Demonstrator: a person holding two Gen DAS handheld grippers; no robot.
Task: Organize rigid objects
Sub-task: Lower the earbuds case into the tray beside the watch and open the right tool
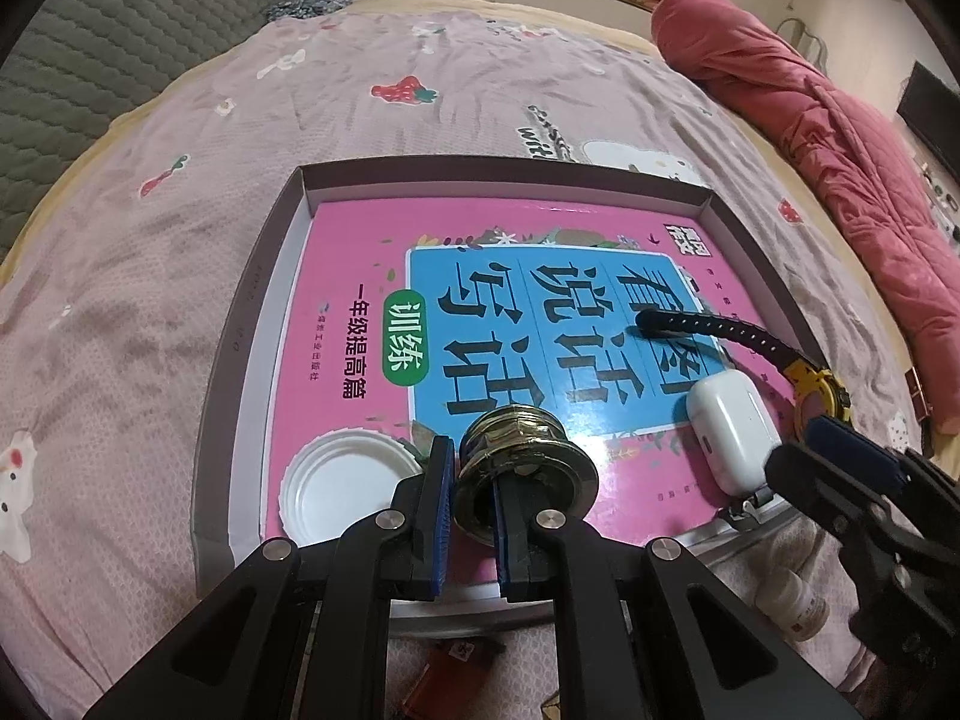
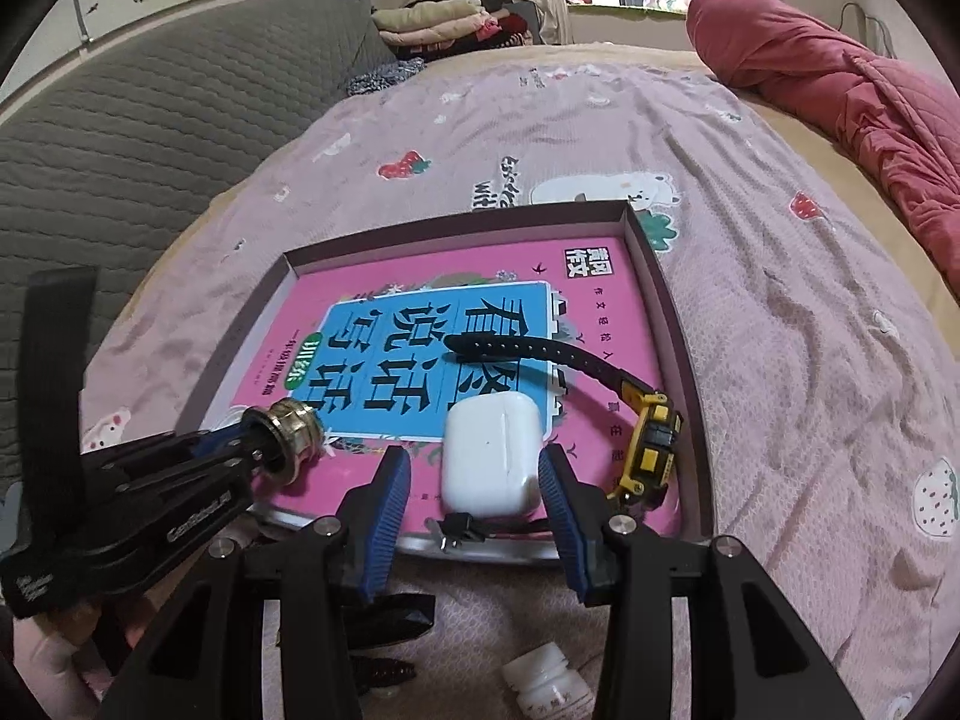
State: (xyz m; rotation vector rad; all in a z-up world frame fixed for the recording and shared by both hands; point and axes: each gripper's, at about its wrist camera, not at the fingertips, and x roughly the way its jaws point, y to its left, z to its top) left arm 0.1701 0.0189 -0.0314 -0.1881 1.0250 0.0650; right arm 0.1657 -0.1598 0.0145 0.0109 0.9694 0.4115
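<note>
- My left gripper (image 1: 471, 501) is clamped on the rim of a brass fitting (image 1: 525, 459), held just over the pink book (image 1: 354, 276) in the shallow box (image 1: 240, 312).
- My right gripper (image 2: 474, 516) stands half open around the white earbud case (image 2: 492, 459); the pads seem clear of it, I think.
- A yellow watch (image 2: 651, 450) lies beside the case.

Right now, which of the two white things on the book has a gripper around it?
The earbud case, closed and smooth, sits between the open right gripper. The round white lid lies apart, hollow side up.
</note>
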